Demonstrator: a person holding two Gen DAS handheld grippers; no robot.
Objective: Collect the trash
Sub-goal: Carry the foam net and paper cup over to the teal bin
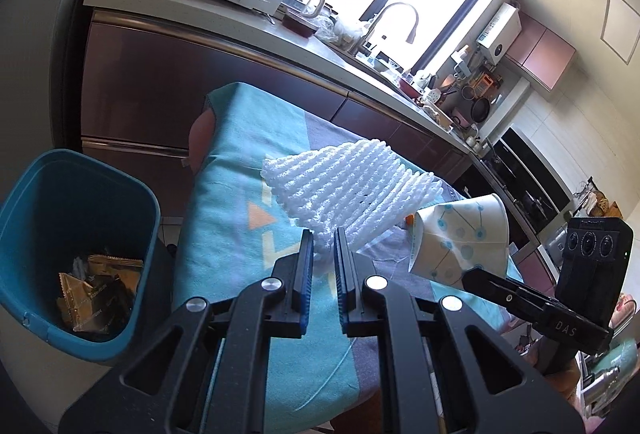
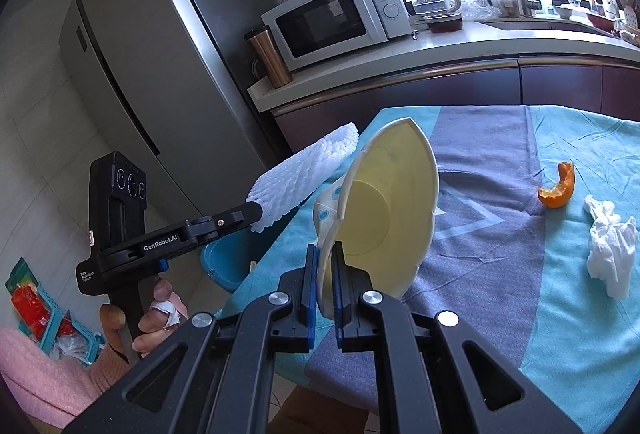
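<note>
My left gripper point(image 1: 325, 239) is shut on a white foam fruit net point(image 1: 352, 190), held above the teal and grey tablecloth point(image 1: 236, 246). The same foam net point(image 2: 308, 174) shows in the right wrist view at the tip of the left gripper point(image 2: 256, 216). My right gripper point(image 2: 325, 254) is shut on the rim of a crushed paper cup point(image 2: 384, 218) with a cream inside; the paper cup point(image 1: 460, 230) has blue dots outside. A blue bin point(image 1: 76, 234) with wrappers in it stands on the floor at the left.
An orange peel point(image 2: 558, 188) and a crumpled white tissue point(image 2: 610, 254) lie on the tablecloth point(image 2: 500, 234) at the right. Behind run a counter with a microwave point(image 2: 340, 18), kettle and sink tap, and a grey fridge point(image 2: 152, 46). A hand point(image 2: 152, 322) holds the left gripper's handle.
</note>
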